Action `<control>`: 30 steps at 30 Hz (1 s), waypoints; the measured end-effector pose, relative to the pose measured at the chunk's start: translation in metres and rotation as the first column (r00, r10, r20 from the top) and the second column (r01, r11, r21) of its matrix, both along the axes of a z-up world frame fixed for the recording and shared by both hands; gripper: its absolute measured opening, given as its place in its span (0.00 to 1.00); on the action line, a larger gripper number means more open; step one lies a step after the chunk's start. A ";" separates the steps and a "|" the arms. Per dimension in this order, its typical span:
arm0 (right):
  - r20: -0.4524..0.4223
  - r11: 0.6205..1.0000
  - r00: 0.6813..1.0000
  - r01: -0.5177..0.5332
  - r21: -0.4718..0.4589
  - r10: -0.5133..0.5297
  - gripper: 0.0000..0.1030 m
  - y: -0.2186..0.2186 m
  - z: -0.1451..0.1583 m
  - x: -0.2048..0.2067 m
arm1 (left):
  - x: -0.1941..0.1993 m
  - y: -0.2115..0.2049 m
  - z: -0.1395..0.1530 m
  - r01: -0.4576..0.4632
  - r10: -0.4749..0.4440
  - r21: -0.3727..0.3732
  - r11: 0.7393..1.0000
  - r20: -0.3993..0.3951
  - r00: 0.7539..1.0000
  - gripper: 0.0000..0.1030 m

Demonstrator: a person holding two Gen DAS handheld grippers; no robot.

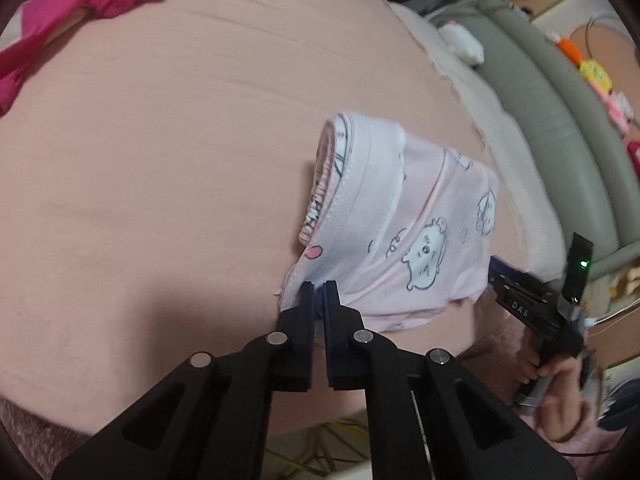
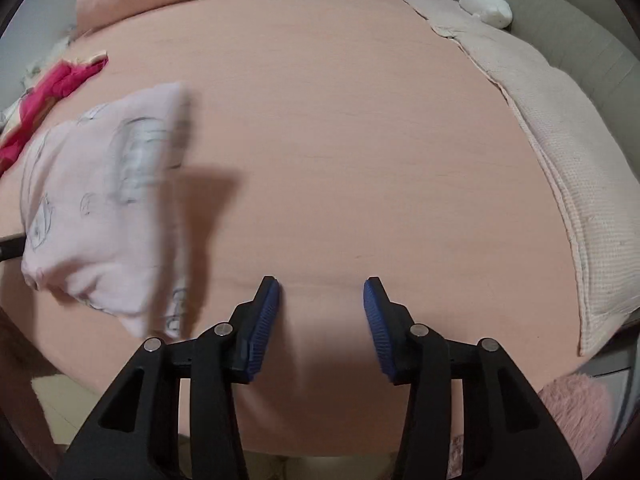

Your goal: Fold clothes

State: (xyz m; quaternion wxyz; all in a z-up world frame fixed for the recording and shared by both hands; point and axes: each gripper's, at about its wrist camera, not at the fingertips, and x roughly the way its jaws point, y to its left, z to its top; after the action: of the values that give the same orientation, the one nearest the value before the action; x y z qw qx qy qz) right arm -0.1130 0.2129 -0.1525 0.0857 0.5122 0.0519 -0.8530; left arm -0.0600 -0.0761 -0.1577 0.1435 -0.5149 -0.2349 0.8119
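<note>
Soft, light pink printed cloth (image 1: 420, 240), mid-frame, pinched at its near edge by left gripper (image 1: 319, 288). Right gripper (image 2: 322, 284) spread wide, holding nothing. Floppy; best grabbed by corners.

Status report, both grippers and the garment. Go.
Left gripper shut on pink printed garment, folded, lifted at its edge. Right gripper open, empty, over the bed sheet. Magenta garment lies well clear.
</note>
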 end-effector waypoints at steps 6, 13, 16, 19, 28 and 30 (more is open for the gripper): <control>-0.040 0.980 0.994 -0.103 -0.170 0.097 0.44 -0.023 0.017 -0.012 | -0.036 0.032 0.047 0.071 -0.082 -0.061 0.996 -0.204 0.976 0.22; -0.015 0.966 0.967 -0.254 -0.045 0.253 0.39 -0.067 -0.002 -0.020 | -0.095 0.055 0.016 0.108 -0.127 -0.180 0.978 -0.097 0.987 0.14; -0.003 0.951 0.951 -0.309 0.016 0.309 0.38 -0.081 -0.009 -0.021 | -0.088 0.041 0.010 0.105 -0.125 -0.176 0.979 -0.106 0.987 0.03; 0.022 0.964 0.964 -0.266 0.012 0.266 0.52 -0.054 -0.008 -0.019 | -0.079 0.036 0.008 0.107 -0.127 -0.166 0.980 -0.115 0.985 0.03; -0.053 0.961 0.967 -0.253 -0.112 0.248 0.43 -0.046 0.016 0.001 | -0.070 0.049 0.012 0.117 -0.162 -0.234 0.965 -0.182 0.970 0.04; -0.022 0.960 0.965 -0.264 -0.093 0.263 0.43 -0.051 0.010 0.004 | -0.066 0.056 0.024 0.118 -0.166 -0.217 0.969 -0.219 0.962 0.04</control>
State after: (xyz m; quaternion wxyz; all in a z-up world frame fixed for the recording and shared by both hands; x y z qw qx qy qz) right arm -0.1093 0.1617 -0.1427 0.2226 0.4920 0.0791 -0.8379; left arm -0.1264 -0.0203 -0.1341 0.1753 -0.4426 -0.0948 0.8743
